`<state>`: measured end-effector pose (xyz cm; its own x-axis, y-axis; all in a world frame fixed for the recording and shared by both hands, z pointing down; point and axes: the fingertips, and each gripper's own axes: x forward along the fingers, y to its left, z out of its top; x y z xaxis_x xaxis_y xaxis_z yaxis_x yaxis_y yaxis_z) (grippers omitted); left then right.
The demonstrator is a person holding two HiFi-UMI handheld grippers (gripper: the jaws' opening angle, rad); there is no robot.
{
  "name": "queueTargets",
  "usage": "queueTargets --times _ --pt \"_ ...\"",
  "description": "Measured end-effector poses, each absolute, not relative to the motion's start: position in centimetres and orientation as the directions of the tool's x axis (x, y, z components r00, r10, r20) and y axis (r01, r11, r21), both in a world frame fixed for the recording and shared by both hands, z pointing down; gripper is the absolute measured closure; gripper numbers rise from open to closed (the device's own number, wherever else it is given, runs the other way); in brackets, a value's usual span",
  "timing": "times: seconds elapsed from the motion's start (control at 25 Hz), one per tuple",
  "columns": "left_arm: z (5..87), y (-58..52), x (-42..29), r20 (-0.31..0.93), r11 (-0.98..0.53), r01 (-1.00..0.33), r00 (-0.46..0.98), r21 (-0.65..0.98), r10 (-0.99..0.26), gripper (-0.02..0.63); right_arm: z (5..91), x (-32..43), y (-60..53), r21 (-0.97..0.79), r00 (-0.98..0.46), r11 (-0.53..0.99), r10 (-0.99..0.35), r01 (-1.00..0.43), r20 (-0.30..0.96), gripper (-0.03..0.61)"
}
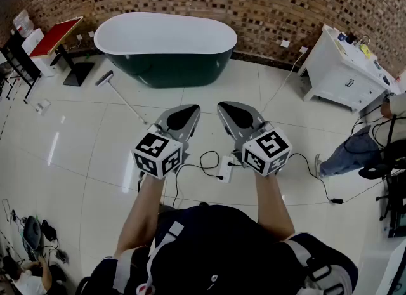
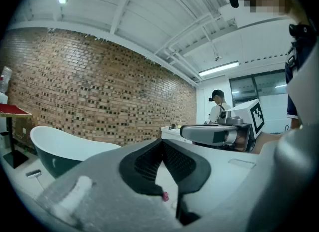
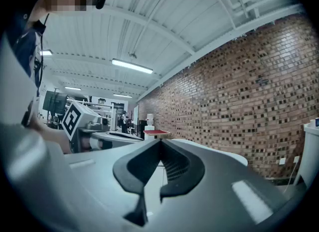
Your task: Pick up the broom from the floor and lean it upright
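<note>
Tiled floor (image 1: 82, 154) — broom (image 1: 125, 102) lying flat.

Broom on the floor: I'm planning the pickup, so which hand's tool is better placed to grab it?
Left. The broom lies to the left, its handle running toward the left tool; the right tool is farther across. Both tools are shut and empty.

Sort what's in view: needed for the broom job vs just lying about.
Job: broom, lying on the floor; left gripper and right gripper, jaws shut, empty.
Lying about: bathtub, red table, white cabinet, power strip.
</note>
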<state>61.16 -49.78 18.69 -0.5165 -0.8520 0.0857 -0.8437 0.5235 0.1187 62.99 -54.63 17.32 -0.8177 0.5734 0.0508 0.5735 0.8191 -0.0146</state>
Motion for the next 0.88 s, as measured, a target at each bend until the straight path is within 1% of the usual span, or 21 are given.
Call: queueTargets --times 0.28,0.6,0.88 --pt "19.1 -41.9 57.6 0.096 0.62 -0.776 -0.613 0.116 -0.784 0.612 18.0 58.9 -47.3 -0.025 -0.745 0.747 0.664 0.664 0.057 0.578" --pt "18.7 -27.4 54.4 0.089 0.782 -0.613 -0.777 0.117 -0.623 0.614 18.2 54.3 -33.6 -0.03 -0.58 0.583 0.812 0.812 0.067 0.578" --pt "18.8 -13.7 52.6 0.097 0.867 -0.484 -0.863 0.12 -0.495 0.612 18.7 51.9 -20.8 -0.041 -0.459 0.464 0.883 0.885 0.099 0.577"
